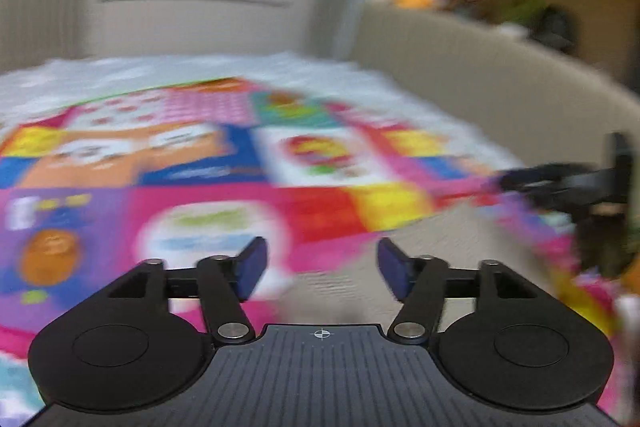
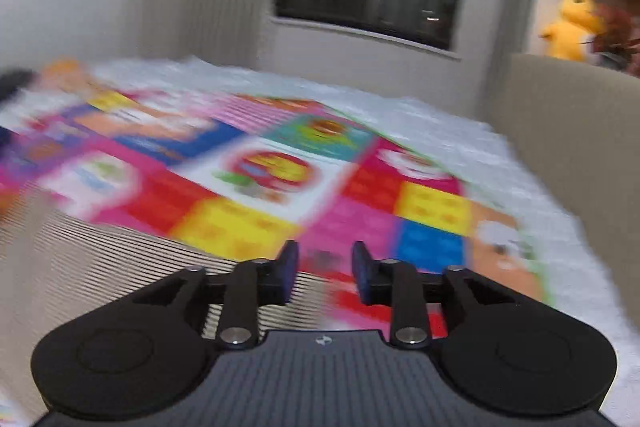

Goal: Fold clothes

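While hovering over colourful patchwork cloth [image 1: 224, 163] on bed [image 2: 460, 131]: left gripper [image 1: 322, 259] spread wide, right gripper [image 2: 325, 269] narrower, both empty.

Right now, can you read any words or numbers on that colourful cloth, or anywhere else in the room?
No text can be read in either view.
Colourful cloth: its picture patches may hold lettering, but motion blur smears it all.
Left gripper: only a small crosshair mark on its body, no words.
Right gripper: a tiny mark on its body, too small to read.
Yellow plush toy: no label visible.
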The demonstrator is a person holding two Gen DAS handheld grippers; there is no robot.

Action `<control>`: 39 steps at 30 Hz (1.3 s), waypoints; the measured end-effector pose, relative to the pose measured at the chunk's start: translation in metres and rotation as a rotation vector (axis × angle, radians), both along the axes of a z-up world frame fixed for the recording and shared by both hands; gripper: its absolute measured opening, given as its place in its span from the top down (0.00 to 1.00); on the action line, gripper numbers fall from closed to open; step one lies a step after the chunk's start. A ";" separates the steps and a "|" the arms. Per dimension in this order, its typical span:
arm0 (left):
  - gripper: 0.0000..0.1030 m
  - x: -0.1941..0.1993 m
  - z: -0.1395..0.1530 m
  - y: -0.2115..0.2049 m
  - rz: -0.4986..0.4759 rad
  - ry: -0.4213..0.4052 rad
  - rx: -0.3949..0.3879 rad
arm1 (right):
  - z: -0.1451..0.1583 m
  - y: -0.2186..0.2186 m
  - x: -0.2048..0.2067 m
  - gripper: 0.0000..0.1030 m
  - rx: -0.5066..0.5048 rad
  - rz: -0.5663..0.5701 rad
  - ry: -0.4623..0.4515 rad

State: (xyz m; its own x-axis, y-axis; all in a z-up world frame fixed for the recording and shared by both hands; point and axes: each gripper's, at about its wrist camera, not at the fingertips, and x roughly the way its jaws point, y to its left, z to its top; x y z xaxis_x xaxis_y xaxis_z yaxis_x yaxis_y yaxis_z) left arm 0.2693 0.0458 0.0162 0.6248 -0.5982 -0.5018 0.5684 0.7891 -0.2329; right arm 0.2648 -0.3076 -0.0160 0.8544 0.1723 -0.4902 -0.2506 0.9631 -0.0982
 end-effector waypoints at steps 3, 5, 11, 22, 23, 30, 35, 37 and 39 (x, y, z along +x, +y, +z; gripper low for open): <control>0.27 -0.001 -0.021 -0.032 -0.125 0.079 -0.026 | -0.014 0.017 0.001 0.63 0.100 0.068 0.111; 0.29 0.010 -0.048 -0.042 -0.080 0.119 0.065 | -0.037 0.022 0.010 0.63 0.086 0.042 0.190; 0.38 0.032 -0.069 -0.003 0.119 0.157 0.133 | -0.034 0.004 -0.002 0.62 0.113 -0.052 0.158; 0.10 -0.038 -0.036 0.046 0.182 0.278 -0.133 | -0.057 -0.081 -0.121 0.43 0.881 -0.382 0.418; 0.09 -0.044 -0.035 0.041 0.153 0.298 -0.174 | -0.064 -0.081 -0.124 0.43 0.913 -0.401 0.429; 0.07 -0.104 -0.035 -0.023 0.098 0.071 0.137 | -0.079 -0.069 -0.100 0.43 0.889 -0.453 0.331; 0.05 -0.142 -0.046 -0.065 -0.107 -0.214 0.454 | -0.060 -0.046 -0.089 0.43 0.567 -0.363 0.262; 0.04 -0.153 -0.055 -0.077 -0.180 -0.334 0.590 | -0.047 -0.037 -0.097 0.43 0.364 -0.301 0.203; 0.04 -0.158 -0.070 -0.088 -0.246 -0.447 0.714 | -0.036 -0.026 -0.108 0.43 0.165 -0.194 0.170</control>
